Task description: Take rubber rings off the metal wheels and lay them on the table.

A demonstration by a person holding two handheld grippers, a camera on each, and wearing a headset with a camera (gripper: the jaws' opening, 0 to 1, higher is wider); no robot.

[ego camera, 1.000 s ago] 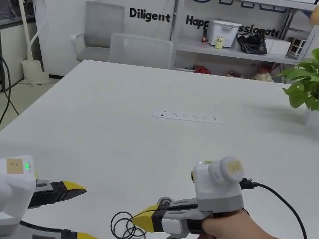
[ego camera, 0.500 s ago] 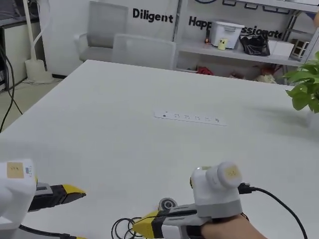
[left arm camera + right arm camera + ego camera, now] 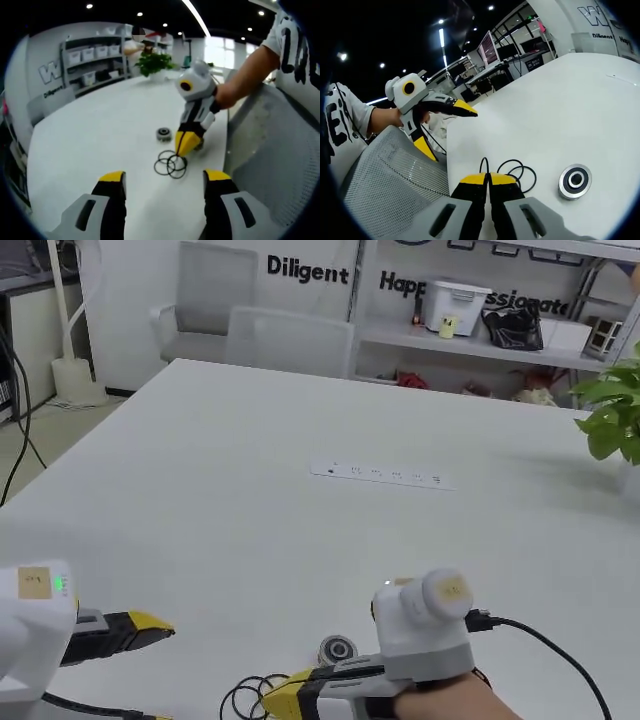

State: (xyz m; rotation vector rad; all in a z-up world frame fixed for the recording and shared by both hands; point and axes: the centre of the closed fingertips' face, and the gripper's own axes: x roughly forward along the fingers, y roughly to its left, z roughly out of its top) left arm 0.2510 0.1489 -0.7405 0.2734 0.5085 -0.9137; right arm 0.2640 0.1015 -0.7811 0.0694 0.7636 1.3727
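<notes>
Several thin black rubber rings [image 3: 248, 698] [image 3: 170, 165] [image 3: 516, 172] lie overlapping near the table's front edge. My right gripper [image 3: 278, 696] [image 3: 184, 148] [image 3: 488, 177] rests its tip at the pile. Its jaws are shut, and a ring strand seems to come out from between them. A bare metal wheel [image 3: 337, 649] [image 3: 164, 133] [image 3: 575, 180] lies flat just beyond the rings, apart from them. My left gripper [image 3: 150, 625] [image 3: 165, 177] [image 3: 445, 129] hovers to the left, jaws open and empty, pointing at the rings.
A white power strip [image 3: 385, 475] lies mid-table. A potted plant [image 3: 615, 415] stands at the right edge. Grey chairs [image 3: 285, 338] and shelves [image 3: 470, 340] are behind the table. A mesh chair back [image 3: 385, 180] is close to the near table edge.
My right gripper has drawn back slightly toward me, so the metal wheel now stands free of it. The left gripper has hardly moved. The head camera has shifted a little.
</notes>
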